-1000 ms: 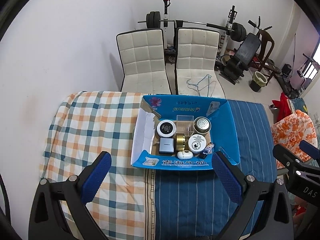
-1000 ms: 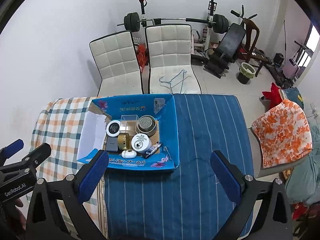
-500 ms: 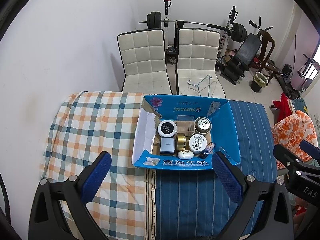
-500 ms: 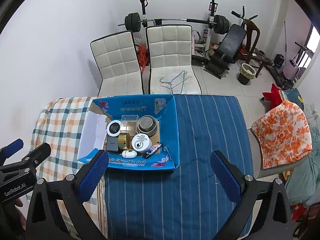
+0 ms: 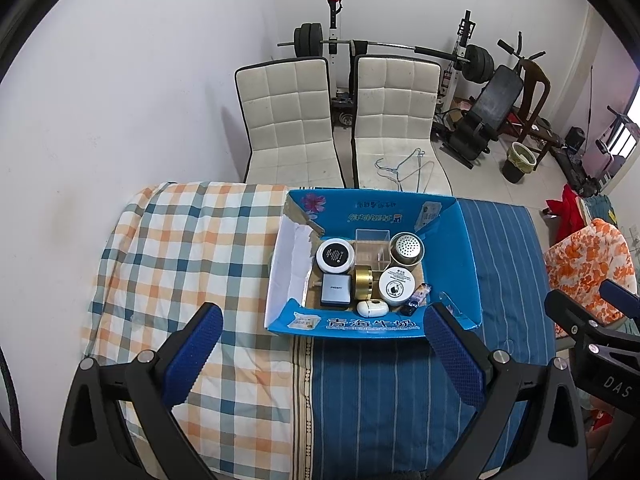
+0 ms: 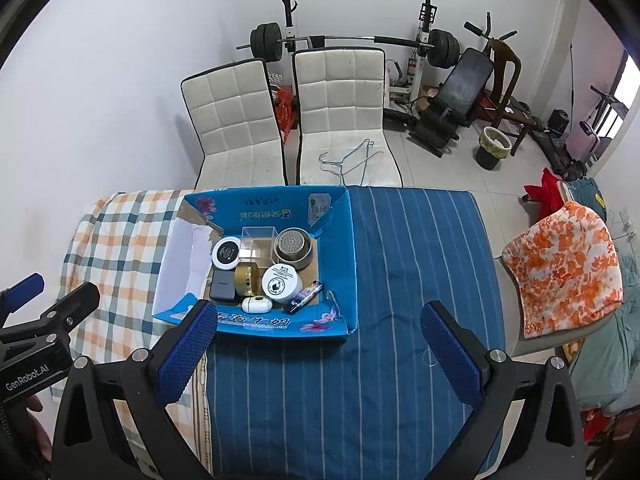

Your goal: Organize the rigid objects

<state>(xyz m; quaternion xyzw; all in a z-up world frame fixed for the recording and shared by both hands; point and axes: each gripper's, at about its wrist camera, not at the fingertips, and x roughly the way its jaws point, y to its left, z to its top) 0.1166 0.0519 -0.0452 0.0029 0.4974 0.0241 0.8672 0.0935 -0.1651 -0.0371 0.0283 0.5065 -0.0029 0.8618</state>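
Observation:
A blue cardboard box (image 5: 460,240) (image 6: 340,248) lies open on the cloth-covered table. Inside it are a black-topped white jar (image 5: 335,255) (image 6: 226,253), a clear plastic case (image 5: 372,245) (image 6: 258,242), a steel strainer cup (image 5: 406,247) (image 6: 293,247), a gold tin (image 5: 363,283) (image 6: 246,278), a white round tin (image 5: 396,285) (image 6: 281,282), a grey power bank (image 5: 336,289) (image 6: 223,285), a small white oval case (image 5: 372,308) (image 6: 256,304) and a dark lighter (image 5: 416,299) (image 6: 303,298). My left gripper (image 5: 320,354) hovers open, nothing between its fingers, just short of the box's near wall. My right gripper (image 6: 318,350) is open and holds nothing, over the blue stripes.
The table carries a checked cloth (image 5: 180,248) on the left and a blue striped cloth (image 6: 420,272) on the right. Two white padded chairs (image 5: 288,120) (image 5: 396,120) stand behind it, one with wire hangers (image 5: 400,166). Gym gear (image 6: 452,92) lines the far wall; an orange floral cushion (image 6: 560,272) sits right.

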